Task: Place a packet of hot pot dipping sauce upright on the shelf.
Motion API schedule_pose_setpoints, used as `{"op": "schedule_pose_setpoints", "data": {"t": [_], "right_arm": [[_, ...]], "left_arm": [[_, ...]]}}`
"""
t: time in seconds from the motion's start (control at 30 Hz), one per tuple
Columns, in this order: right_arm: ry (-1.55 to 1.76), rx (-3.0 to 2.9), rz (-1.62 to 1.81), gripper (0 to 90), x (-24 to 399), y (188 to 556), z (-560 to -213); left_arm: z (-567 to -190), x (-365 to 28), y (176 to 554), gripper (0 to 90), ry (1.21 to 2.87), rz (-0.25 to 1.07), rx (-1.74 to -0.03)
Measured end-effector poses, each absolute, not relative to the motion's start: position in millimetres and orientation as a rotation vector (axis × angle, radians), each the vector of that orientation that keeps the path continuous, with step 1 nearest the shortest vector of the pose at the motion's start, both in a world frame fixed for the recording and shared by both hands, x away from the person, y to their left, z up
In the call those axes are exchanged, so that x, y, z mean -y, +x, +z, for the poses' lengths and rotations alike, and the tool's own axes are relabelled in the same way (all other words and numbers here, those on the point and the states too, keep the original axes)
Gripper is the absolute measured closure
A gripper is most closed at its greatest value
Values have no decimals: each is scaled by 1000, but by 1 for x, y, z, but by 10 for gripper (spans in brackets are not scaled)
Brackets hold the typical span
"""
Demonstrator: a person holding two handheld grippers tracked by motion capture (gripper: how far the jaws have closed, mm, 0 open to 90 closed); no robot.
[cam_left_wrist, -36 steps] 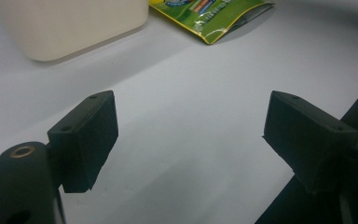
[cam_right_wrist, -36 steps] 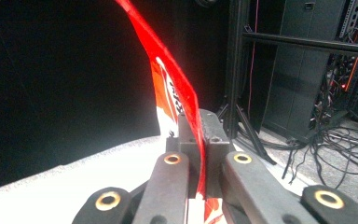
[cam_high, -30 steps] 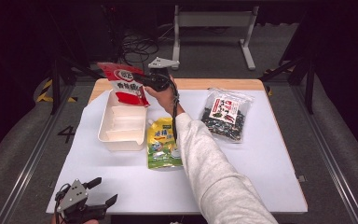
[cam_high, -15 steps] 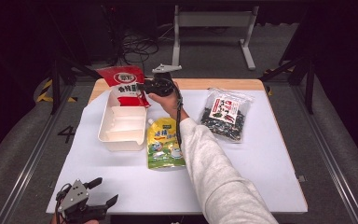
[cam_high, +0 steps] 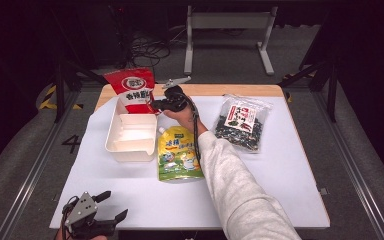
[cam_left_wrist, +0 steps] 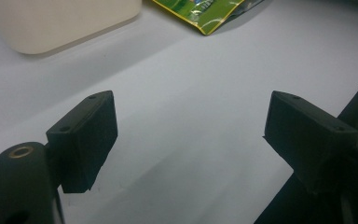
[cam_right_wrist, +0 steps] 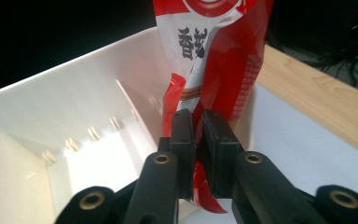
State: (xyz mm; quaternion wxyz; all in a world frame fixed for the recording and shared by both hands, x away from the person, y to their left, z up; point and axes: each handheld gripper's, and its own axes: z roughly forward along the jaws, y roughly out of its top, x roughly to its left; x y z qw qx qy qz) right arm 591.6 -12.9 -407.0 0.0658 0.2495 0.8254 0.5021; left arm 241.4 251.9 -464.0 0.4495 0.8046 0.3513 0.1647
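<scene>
On the desk (cam_high: 280, 200), the tray (cam_high: 130, 137) lay left of the spouted pouch (cam_high: 179, 155); the snack bag (cam_high: 135, 92) stood at the tray's far end, the seaweed packet (cam_high: 240, 122) well right.

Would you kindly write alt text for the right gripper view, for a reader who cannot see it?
The right gripper has its two black jaws clamped on the lower edge of a red and white snack bag, held upright at the far end of a white divided tray. To the right lie a white table cover and a wooden table edge.

Three pouches — red (cam_high: 133, 91), green (cam_high: 178, 153), dark (cam_high: 240, 122) — and one tray (cam_high: 130, 150).
</scene>
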Motion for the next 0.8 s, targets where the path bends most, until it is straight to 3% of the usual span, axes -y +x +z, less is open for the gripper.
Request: {"op": "schedule_pose_setpoints", "data": {"t": [0.27, 0.4, 0.8], "right_arm": [[744, -2551, 1315, 878, -3, 589, -420], [824, -2498, 1434, 884, 6, 590, -418], [697, -2456, 1350, 792, 19, 557, -397]], "left_arm": [[-464, -251, 242, 178, 1992, 401, -861], [-464, -252, 242, 178, 1990, 402, -860], [-462, -243, 243, 181, 2014, 407, -828]]}}
